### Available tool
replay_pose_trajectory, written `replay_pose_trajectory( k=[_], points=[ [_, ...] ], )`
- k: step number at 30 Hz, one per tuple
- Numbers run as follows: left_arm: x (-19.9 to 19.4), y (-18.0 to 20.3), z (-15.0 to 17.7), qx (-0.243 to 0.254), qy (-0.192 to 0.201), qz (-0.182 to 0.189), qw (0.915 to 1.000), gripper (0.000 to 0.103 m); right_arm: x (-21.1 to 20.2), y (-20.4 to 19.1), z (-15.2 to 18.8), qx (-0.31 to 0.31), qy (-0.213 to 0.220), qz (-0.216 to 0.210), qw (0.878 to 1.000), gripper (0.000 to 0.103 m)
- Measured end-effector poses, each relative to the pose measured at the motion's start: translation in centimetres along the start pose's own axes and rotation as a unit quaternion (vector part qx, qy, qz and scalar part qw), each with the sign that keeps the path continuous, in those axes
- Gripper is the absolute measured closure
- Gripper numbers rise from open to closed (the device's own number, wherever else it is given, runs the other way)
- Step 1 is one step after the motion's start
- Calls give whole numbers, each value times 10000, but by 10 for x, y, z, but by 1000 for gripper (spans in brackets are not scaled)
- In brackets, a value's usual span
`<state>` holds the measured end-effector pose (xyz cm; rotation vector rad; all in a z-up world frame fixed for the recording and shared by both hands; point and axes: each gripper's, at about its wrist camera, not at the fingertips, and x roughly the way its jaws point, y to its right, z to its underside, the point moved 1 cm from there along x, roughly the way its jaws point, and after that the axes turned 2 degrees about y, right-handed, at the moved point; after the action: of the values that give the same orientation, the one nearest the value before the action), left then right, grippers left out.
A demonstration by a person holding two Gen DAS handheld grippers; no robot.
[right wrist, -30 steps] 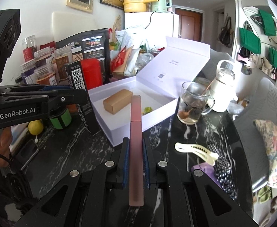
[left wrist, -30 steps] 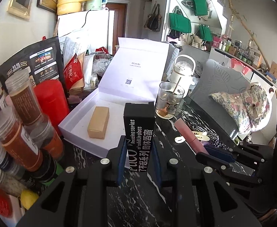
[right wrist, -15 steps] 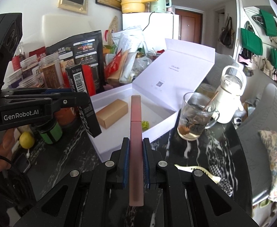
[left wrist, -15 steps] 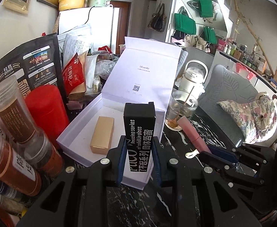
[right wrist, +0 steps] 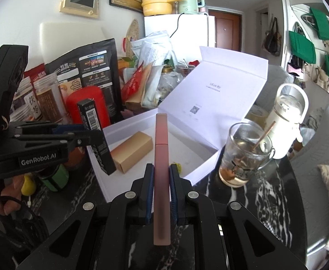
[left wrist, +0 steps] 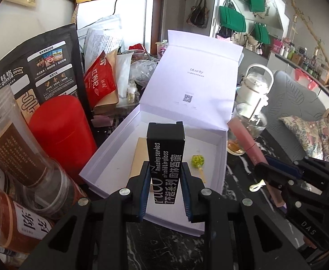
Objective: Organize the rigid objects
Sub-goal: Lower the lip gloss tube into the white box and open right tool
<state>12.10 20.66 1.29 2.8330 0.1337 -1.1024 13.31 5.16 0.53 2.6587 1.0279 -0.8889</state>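
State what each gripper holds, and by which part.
Left gripper: black lip-gloss box, clamped at its lower half. Right gripper: pink tube, gripped around mid-length.

A matt white cardboard box [left wrist: 110, 155] sits on a glossy black marbled table [right wrist: 265, 193], beside a clear glass mug [right wrist: 245, 153] and a smooth matt pink tube [right wrist: 161, 157].
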Motion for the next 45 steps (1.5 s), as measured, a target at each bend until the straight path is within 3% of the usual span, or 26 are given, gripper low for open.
replay_pose_trajectory(
  k=[19, 31, 45],
  points=[
    [49, -32, -15, -32, -400, -93, 9992, 77, 40, 0, -4, 629, -291, -71, 9976, 90],
    [48, -28, -24, 376, -326, -322, 9982, 77, 64, 2, -3, 887, -416, -134, 9951, 90],
    [84, -28, -36, 312, -448, -308, 9980, 77, 114, 16, 5, 1374, -705, 135, 9879, 90]
  ],
)
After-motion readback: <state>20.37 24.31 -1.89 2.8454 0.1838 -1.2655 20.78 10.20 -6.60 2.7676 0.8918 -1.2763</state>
